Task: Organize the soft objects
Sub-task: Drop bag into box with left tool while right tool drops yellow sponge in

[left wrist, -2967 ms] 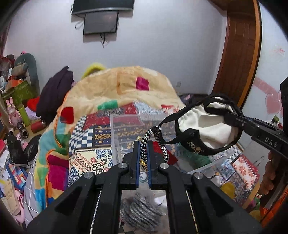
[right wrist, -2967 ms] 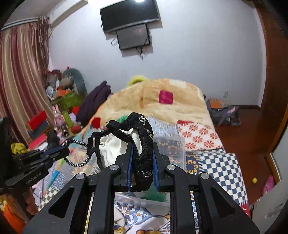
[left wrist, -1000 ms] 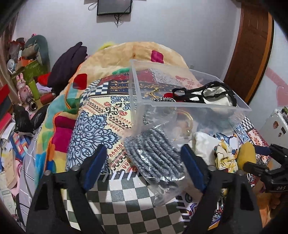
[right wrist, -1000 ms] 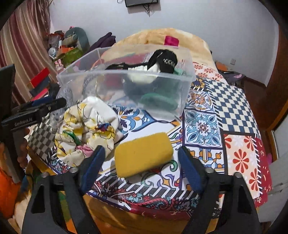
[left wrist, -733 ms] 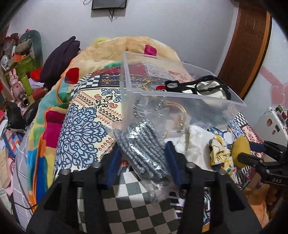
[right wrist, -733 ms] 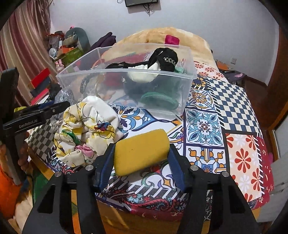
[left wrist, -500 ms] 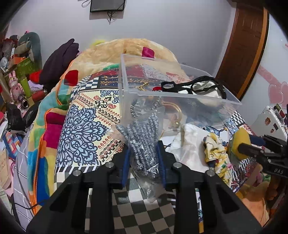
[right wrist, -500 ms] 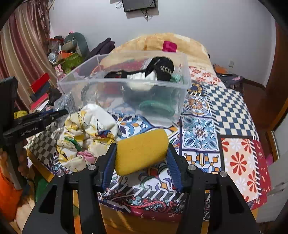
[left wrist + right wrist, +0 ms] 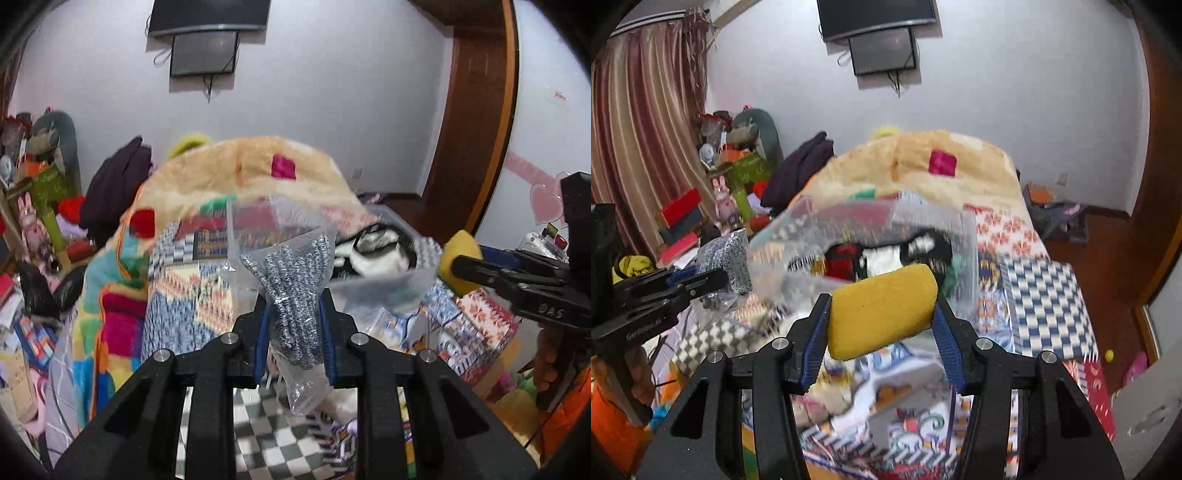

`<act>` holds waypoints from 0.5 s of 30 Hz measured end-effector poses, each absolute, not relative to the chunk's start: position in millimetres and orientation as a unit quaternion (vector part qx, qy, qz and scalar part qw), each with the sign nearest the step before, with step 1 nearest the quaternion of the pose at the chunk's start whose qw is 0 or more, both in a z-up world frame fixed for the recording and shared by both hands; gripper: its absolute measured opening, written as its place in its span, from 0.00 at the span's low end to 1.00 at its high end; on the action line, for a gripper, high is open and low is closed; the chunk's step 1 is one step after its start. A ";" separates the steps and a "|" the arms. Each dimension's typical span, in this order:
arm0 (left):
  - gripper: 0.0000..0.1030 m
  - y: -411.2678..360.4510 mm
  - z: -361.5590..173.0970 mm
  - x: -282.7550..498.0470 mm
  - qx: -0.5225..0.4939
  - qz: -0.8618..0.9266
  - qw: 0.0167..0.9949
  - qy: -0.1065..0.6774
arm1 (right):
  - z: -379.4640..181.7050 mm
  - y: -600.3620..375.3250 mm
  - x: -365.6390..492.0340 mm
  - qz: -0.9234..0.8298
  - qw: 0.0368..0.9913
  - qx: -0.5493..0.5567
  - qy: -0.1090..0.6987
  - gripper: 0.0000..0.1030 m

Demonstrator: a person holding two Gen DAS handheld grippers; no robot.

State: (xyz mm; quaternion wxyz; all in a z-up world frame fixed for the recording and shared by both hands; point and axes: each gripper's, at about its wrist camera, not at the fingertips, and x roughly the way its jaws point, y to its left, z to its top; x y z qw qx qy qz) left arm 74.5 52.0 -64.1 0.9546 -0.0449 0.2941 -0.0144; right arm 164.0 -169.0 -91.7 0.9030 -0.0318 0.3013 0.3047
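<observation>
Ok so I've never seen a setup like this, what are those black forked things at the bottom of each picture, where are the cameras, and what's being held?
No robot here: a person holds a two-fingered black claw in each hand, and a wide-angle camera on each one looks forward along its fingers. That is why the room looks bent.

One picture is from the left claw. It is shut on a clear plastic bag of grey-and-white speckled knitwear.

The other is from the right claw, shut on a yellow rectangular sponge. Each claw also shows at the edge of the other's picture.

Both are raised over a bed with a colourful patchwork blanket. On it stands a clear plastic storage box, which holds a black-and-white fabric item; the rest of its contents are too blurred to name.
</observation>
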 end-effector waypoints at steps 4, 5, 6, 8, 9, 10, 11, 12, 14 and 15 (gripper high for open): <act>0.23 46.8 -47.4 82.9 -0.037 -0.019 0.960 0.276 | -86.6 -161.4 168.9 0.305 0.908 -0.034 0.285 0.48; 0.23 45.1 -43.5 86.3 -0.034 -0.021 0.962 0.272 | -84.7 -158.8 171.3 0.306 0.909 -0.034 0.282 0.48; 0.23 43.7 -41.3 89.3 -0.033 -0.021 0.962 0.270 | -84.2 -158.1 172.4 0.306 0.910 -0.033 0.279 0.48; 0.23 41.2 -37.5 96.3 -0.031 -0.023 0.963 0.267 | -82.3 -154.5 176.7 0.306 0.911 -0.033 0.276 0.48; 0.23 40.7 -36.5 100.2 -0.031 -0.024 0.963 0.267 | -81.4 -152.0 178.9 0.306 0.912 -0.032 0.273 0.49; 0.23 40.5 -35.9 104.4 -0.032 -0.024 0.963 0.267 | -80.4 -150.7 180.2 0.306 0.912 -0.032 0.272 0.49; 0.23 40.5 -35.5 110.0 -0.034 -0.025 0.962 0.269 | -80.5 -148.5 182.4 0.305 0.913 -0.031 0.271 0.49; 0.23 40.5 -35.9 114.5 -0.035 -0.025 0.962 0.271 | -79.2 -147.1 183.6 0.304 0.913 -0.031 0.271 0.49; 0.23 39.6 -37.1 123.8 -0.034 -0.022 0.961 0.275 | -78.6 -143.5 188.1 0.299 0.914 -0.031 0.271 0.49; 0.23 38.5 -38.9 129.4 -0.032 -0.021 0.960 0.278 | -79.3 -142.7 190.1 0.297 0.915 -0.031 0.272 0.49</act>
